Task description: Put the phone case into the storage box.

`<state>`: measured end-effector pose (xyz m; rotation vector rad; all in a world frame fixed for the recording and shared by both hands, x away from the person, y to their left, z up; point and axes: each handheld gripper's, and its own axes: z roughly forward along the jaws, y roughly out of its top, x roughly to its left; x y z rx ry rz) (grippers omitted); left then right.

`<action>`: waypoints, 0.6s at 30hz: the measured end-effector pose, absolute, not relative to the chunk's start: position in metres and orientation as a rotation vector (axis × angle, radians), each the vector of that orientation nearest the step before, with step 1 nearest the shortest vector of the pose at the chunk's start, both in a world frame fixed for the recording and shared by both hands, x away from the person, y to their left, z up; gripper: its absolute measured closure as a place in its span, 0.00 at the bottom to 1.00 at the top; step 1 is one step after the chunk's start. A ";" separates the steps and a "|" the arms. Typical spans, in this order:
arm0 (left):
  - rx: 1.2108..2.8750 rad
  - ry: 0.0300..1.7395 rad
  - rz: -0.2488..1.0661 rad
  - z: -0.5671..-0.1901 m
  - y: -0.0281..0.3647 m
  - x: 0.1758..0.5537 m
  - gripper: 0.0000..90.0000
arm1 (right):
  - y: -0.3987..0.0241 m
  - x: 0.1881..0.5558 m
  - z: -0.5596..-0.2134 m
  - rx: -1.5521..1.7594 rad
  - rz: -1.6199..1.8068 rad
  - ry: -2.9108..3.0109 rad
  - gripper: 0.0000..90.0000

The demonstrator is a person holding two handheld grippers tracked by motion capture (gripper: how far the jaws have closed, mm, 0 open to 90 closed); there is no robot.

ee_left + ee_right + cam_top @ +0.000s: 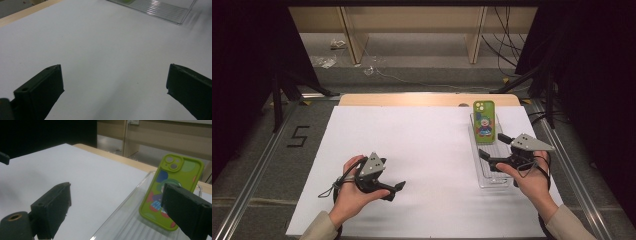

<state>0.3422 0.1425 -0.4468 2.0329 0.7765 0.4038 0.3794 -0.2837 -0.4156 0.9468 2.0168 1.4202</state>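
The phone [484, 121], in a green case with a cartoon figure printed on its back, stands tilted at the far end of a clear plastic tray [492, 176], its back and camera lenses facing the person and its top edge leaning away toward 12 o'clock. In the high view, phone and tray sit at about 2 o'clock from the table centre, with the tray's long axis running from 12 to 6 o'clock. In the right gripper view the phone [172, 190] rests with its lower edge on the ribbed floor of the tray [125, 225]. The right gripper [496, 146] hovers over the near half of the tray, at 6 o'clock from the phone and near it but not touching; its jaws are spread wide with nothing between them, and in its own view one jaw lies over the bare sheet and the other in front of the phone's lower corner. The left gripper [399, 189] sits well apart at about 7 o'clock from the table centre, low over the white sheet [412, 150], jaws likewise spread wide and empty; its own view shows the sheet [105, 55] and a corner of the tray [165, 11] at 1 o'clock. The sheet covers most of the wooden table [412, 99], whose bare edge shows at 12 o'clock
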 end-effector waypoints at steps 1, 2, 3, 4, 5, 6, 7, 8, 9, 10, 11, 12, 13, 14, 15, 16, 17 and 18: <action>2.032 0.777 0.404 -0.447 0.143 0.342 0.00 | -0.284 0.379 -0.416 0.945 1.423 2.018 0.12; 2.031 0.777 0.404 -0.447 0.143 0.342 0.01 | -0.284 0.377 -0.417 0.941 1.427 2.020 0.12; 2.031 0.777 0.404 -0.447 0.143 0.342 0.01 | -0.285 0.376 -0.418 0.939 1.430 2.024 0.12; 2.031 0.777 0.405 -0.447 0.143 0.342 0.01 | -0.285 0.375 -0.419 0.935 1.432 2.026 0.12; 2.031 0.778 0.404 -0.447 0.143 0.342 0.01 | -0.286 0.374 -0.419 0.931 1.435 2.028 0.12; 2.030 0.778 0.405 -0.447 0.143 0.342 0.01 | -0.287 0.372 -0.420 0.930 1.437 2.030 0.12; 2.030 0.778 0.404 -0.447 0.143 0.342 0.01 | -0.288 0.371 -0.420 0.927 1.436 2.031 0.12; 2.031 0.779 0.404 -0.447 0.143 0.342 0.00 | -0.288 0.371 -0.421 0.929 1.437 2.032 0.12; 2.030 0.779 0.404 -0.447 0.143 0.342 0.01 | -0.289 0.369 -0.421 0.927 1.443 2.034 0.13; 2.030 0.780 0.404 -0.447 0.143 0.342 0.01 | -0.289 0.368 -0.422 0.926 1.446 2.033 0.13; 2.030 0.781 0.404 -0.447 0.143 0.342 0.01 | -0.290 0.368 -0.422 0.923 1.448 2.035 0.13; 2.028 0.782 0.404 -0.447 0.143 0.342 0.00 | -0.290 0.366 -0.422 0.920 1.453 2.036 0.13; 2.028 0.783 0.404 -0.447 0.143 0.342 0.00 | -0.291 0.365 -0.423 0.917 1.458 2.035 0.13; 2.026 0.783 0.405 -0.447 0.143 0.342 0.00 | -0.291 0.364 -0.423 0.914 1.460 2.035 0.13; 2.026 0.783 0.404 -0.447 0.143 0.342 0.01 | -0.291 0.363 -0.423 0.912 1.458 2.035 0.13; 2.025 0.783 0.405 -0.447 0.143 0.342 0.00 | -0.292 0.362 -0.423 0.909 1.460 2.035 0.13; 2.026 0.785 0.403 -0.447 0.144 0.342 0.01 | -0.293 0.361 -0.423 0.907 1.464 2.035 0.13; 2.026 0.785 0.403 -0.447 0.144 0.342 0.00 | -0.293 0.360 -0.424 0.906 1.464 2.035 0.13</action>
